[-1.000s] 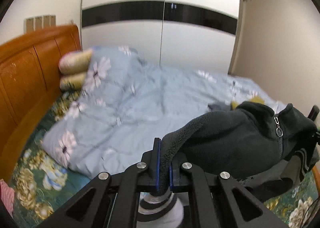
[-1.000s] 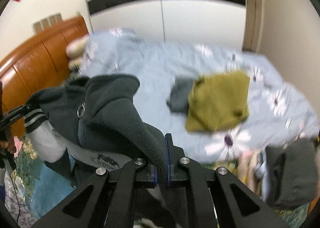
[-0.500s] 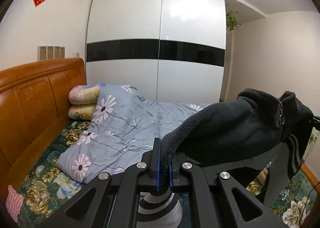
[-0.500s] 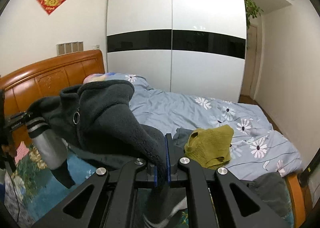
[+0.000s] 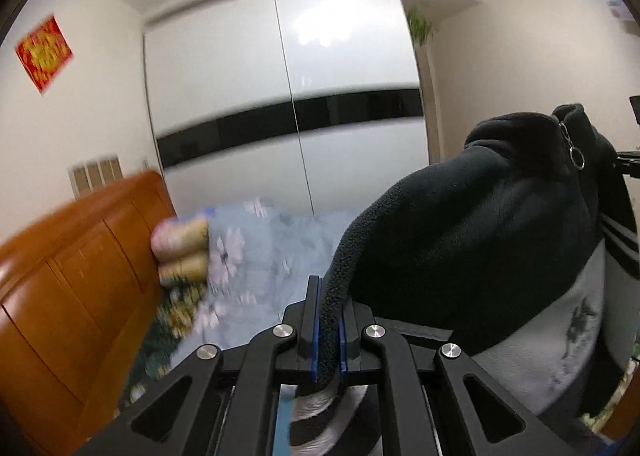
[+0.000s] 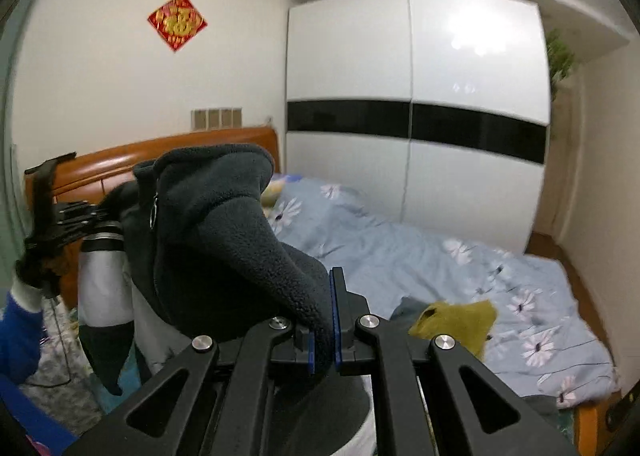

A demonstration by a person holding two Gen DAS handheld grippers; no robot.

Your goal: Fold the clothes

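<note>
I have the left claw (image 5: 328, 330) clamped tight on a thick fleece edge of the dark fleece jacket (image 5: 480, 248); its blue pads pinch the fabric with no gap showing. The right claw (image 6: 323, 336) is likewise closed hard on another fleece edge of the same garment. The jacket hangs in the air between the two claws, spread but bunched, its zip ring (image 6: 152, 213) and collar uppermost, grey lower panel and a striped sleeve dangling below claw level.

Assessment: folding of this jacket has not begun; it is lifted clear of the bed and not yet laid flat. Laying out, folding sleeves and body all remain.

Beyond and below the right claw, a mustard garment (image 6: 456, 322) lies crumpled on the blue floral duvet (image 6: 400, 252), over something dark; I judge it unfolded as well. Far ahead stands the white wardrobe (image 6: 412, 67).

Containers: I see none for clothes; the wardrobe doors are shut.
</note>
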